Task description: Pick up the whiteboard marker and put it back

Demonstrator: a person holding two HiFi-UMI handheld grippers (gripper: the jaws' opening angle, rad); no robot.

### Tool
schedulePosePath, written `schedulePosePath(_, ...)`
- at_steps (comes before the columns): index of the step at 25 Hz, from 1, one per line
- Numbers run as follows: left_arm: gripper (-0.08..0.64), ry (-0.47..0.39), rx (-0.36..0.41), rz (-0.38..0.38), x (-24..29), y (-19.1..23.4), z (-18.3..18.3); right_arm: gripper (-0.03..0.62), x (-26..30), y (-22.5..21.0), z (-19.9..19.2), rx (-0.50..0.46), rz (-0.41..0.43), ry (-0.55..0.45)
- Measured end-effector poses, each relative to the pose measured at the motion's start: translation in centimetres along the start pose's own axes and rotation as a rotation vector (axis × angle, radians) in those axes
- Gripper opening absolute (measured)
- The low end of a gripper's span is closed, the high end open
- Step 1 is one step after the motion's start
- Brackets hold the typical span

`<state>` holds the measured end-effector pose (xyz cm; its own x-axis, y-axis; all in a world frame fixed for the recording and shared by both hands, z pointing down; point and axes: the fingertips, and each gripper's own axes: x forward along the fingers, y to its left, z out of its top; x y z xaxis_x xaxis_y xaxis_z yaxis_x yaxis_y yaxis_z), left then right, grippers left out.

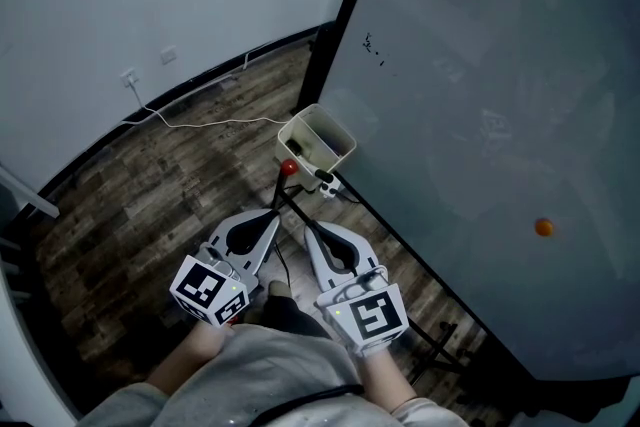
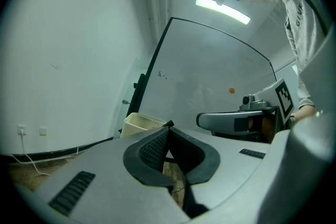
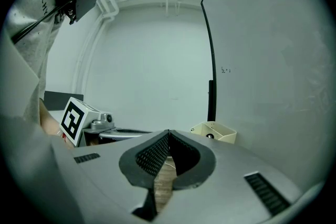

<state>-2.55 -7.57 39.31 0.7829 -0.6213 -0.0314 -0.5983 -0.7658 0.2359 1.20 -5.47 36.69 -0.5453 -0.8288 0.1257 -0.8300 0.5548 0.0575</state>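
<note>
Jaws meet tip to tip on the left gripper [image 1: 275,212] and right gripper [image 1: 306,225], nothing between them; just ahead stands a box [image 1: 318,137] against the whiteboard [image 1: 480,115].

Dim, bluish light — ceiling lamp [image 2: 223,9] glares; fisheye edges darken.

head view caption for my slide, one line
Left tool and right tool, both shut and empty, point side by side toward the beige tray at the whiteboard's edge.
</note>
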Motion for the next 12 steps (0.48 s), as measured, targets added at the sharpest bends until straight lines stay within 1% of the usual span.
schedulePosePath(12,0.015,-0.01,0.0,0.002,-0.19,0.17,0.19,0.02,-0.05,0.23,0.34,0.008,0.006,-0.014)
